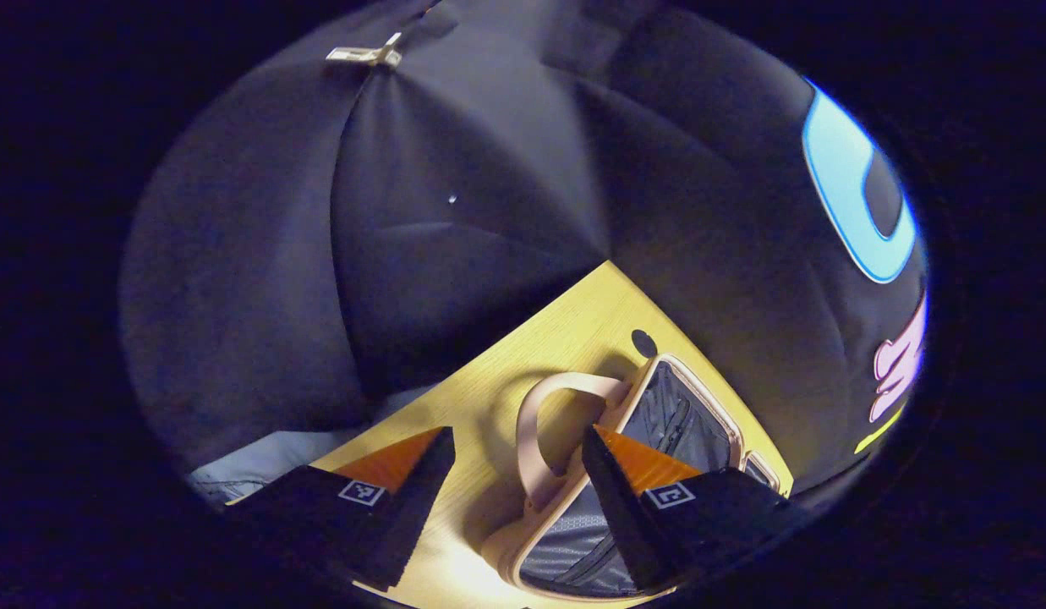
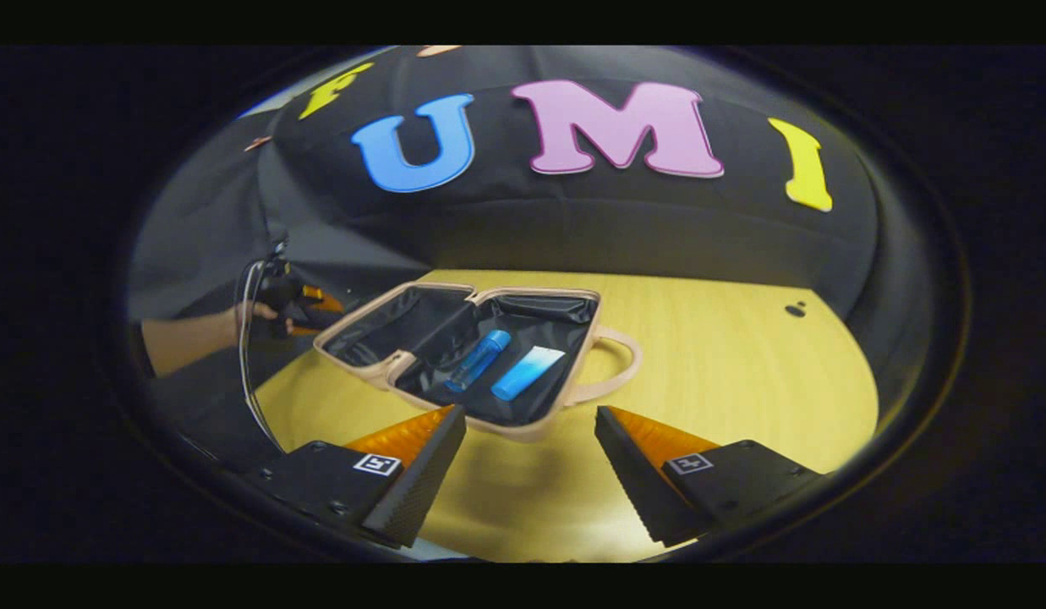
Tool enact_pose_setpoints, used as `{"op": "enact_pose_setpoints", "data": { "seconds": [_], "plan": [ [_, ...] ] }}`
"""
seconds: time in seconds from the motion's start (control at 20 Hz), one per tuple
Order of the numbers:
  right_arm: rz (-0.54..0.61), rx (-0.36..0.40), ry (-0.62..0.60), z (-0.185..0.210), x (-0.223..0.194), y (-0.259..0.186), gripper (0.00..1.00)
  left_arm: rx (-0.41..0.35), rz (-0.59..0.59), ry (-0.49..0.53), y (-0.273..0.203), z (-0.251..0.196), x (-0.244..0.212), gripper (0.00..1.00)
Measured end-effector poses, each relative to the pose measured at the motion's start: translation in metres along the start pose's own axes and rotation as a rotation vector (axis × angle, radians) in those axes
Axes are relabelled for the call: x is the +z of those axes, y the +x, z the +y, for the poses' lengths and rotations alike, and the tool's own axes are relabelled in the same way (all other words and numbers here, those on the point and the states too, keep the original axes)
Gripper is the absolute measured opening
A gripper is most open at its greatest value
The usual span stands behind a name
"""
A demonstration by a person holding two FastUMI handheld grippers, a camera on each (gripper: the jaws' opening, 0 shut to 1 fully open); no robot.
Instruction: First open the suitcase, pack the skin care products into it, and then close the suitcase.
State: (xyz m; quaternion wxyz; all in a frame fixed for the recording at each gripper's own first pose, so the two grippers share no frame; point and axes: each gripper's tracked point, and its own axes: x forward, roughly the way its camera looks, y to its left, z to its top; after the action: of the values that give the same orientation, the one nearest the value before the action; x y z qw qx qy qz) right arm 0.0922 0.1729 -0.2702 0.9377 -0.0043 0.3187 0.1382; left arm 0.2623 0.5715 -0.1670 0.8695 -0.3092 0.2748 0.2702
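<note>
The beige suitcase (image 2: 387, 331) lies open on the wooden table, lid folded back to the left, dark lining showing. Inside its right half lie a blue bottle (image 2: 480, 359) and a blue-and-white tube (image 2: 529, 372). Its handle (image 2: 617, 365) points right. My right gripper (image 2: 531, 440) is open just in front of the case, nothing between its fingers. In the left gripper view, my left gripper (image 1: 518, 440) is open above the suitcase (image 1: 683, 419), with the handle (image 1: 565, 385) just beyond the gap. Farther off in the right gripper view, a hand holds the left gripper (image 2: 307, 296) beside the lid.
The light wooden table (image 2: 725, 364) stretches to the right of the case, with a small dark hole (image 2: 795, 309) near its far edge. Black cloth walls close the booth behind. A cable (image 2: 245, 372) hangs from the left gripper.
</note>
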Motion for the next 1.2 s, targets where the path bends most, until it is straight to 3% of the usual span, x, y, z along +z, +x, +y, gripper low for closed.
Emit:
{"op": "enact_pose_setpoints", "data": {
  "seconds": [0.1,0.2,0.25,0.35,0.4,0.5,0.65,0.8,1.05,1.2],
  "plan": [
    [0.081,0.019,-0.064,0.003,-0.029,-0.006,0.97,-0.009,0.037,-0.015,0.017,0.0,-0.002,0.95],
    [0.13,0.067,-0.036,0.017,-0.045,-0.005,0.98,-0.036,0.095,-0.047,0.029,-0.005,-0.013,0.94],
    [0.132,0.081,-0.026,0.019,-0.043,-0.003,0.98,-0.053,0.115,-0.071,0.034,-0.009,-0.018,0.99],
    [0.135,0.095,-0.02,0.022,-0.043,-0.002,0.98,-0.081,0.126,-0.117,0.039,-0.015,-0.024,0.82],
    [0.143,0.103,-0.007,0.023,-0.043,-0.003,0.98,-0.041,0.119,-0.117,0.039,-0.01,-0.025,0.61],
    [0.145,0.12,0.041,0.023,-0.04,-0.007,0.98,-0.038,0.104,-0.075,0.034,-0.015,-0.019,0.2],
    [0.143,0.107,0.046,0.005,-0.036,-0.008,0.98,-0.017,0.033,0.058,0.001,-0.028,0.001,0.12],
    [0.14,0.084,0.065,-0.013,-0.027,-0.006,0.98,0.009,-0.037,0.188,-0.056,-0.073,0.018,0.06],
    [0.087,0.098,0.145,-0.031,0.01,-0.007,0.98,-0.109,-0.13,0.368,-0.167,-0.208,0.016,0.06],
    [0.033,0.106,0.063,-0.044,0.031,-0.014,0.98,-0.185,-0.149,0.5,-0.207,-0.289,-0.023,0.06]
  ]
}}
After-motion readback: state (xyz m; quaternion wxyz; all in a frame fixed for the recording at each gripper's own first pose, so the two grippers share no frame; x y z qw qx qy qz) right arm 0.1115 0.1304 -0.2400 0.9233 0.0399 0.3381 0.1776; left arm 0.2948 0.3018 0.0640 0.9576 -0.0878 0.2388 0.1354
